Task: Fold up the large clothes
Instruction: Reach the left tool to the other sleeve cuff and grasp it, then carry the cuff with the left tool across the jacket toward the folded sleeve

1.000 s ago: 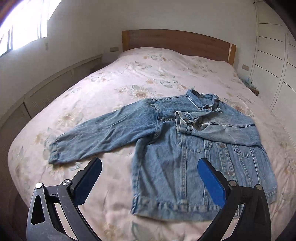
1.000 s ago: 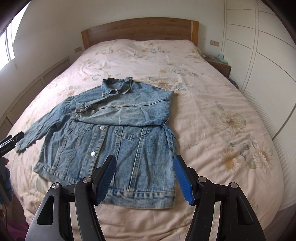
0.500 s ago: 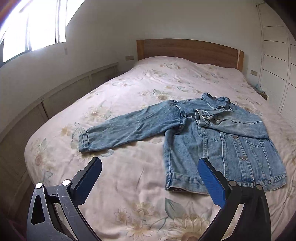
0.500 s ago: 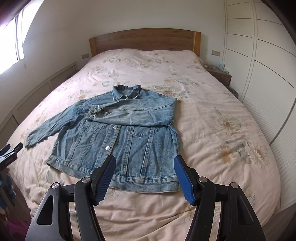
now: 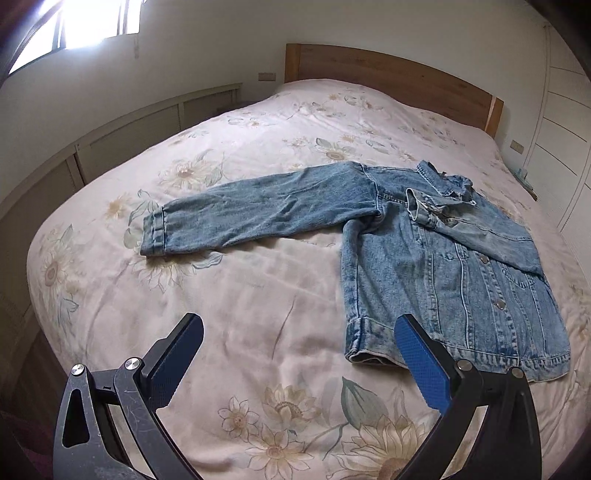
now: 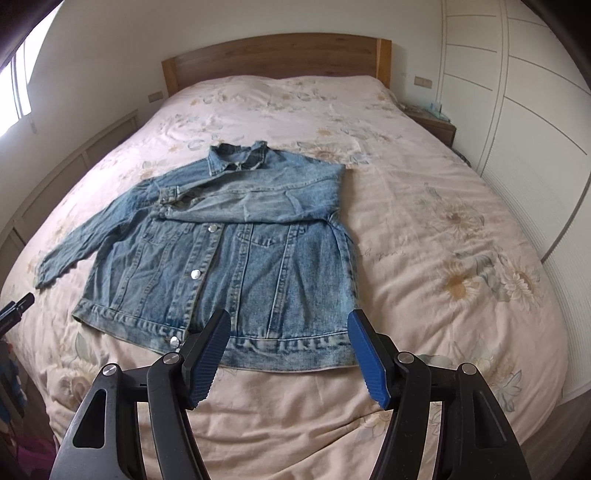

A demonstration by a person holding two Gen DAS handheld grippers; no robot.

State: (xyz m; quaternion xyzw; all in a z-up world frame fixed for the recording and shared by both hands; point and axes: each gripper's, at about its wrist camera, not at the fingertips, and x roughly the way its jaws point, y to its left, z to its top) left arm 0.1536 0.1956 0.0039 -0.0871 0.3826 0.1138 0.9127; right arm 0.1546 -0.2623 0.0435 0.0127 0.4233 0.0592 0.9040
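Left wrist view: left gripper (image 5: 295,354) angled down over the foot end of the bed (image 5: 258,302), jaws spread wide, nothing between the pads but bare floral cover. Denim jacket (image 5: 443,266) lies flat toward the bed's right side, buttons up. One sleeve (image 5: 258,210) stretches out toward the left edge, cuff near that edge. The other sleeve is folded across the chest. Hem corner sits just beyond the right pad. Wooden headboard (image 5: 388,77) at the far end; window (image 5: 92,22) upper left.

Right wrist view: right gripper (image 6: 290,354) tilted down above the jacket (image 6: 236,254) hem near the foot edge, jaws apart, gripping nothing. Hem shows between the pads; contact cannot be told. Wardrobe doors (image 6: 517,110) along the right side.
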